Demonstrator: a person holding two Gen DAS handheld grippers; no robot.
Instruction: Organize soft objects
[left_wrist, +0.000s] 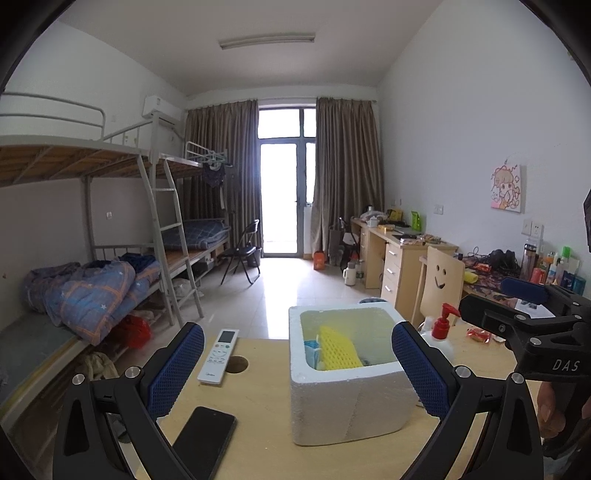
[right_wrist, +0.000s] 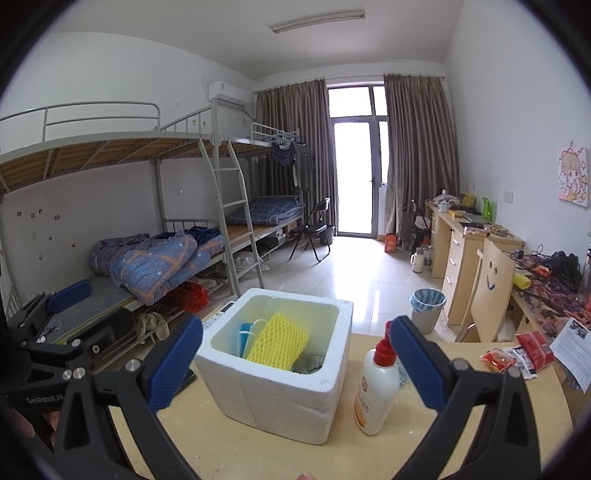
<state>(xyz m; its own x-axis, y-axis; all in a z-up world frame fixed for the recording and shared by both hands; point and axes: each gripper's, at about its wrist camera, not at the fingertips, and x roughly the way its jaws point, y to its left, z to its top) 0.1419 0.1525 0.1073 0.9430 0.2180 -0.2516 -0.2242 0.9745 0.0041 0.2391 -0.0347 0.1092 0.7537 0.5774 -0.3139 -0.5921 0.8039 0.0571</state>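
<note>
Blue-padded fingers of the left gripper are standing spread wide and empty, framing the white foam box from either side without touching it. Right gripper is likewise hanging released, nothing between its fingers, the same box sitting just ahead of them.

Inside the box, a yellow foam net is leaning tilted against the far-left corner, a blue face mask tucked behind it and a grey-green cloth lying low at the right wall.

On the wooden surface, a white pump bottle with a red top is standing upright just right of the box. Left of the box, a white remote is lying beside a round cable hole, with a black phone nearer the camera. Red snack packets are resting near the right edge of the surface.

Beyond, bunk beds are lining the left wall, and a blue-lined bin is standing on the floor.
</note>
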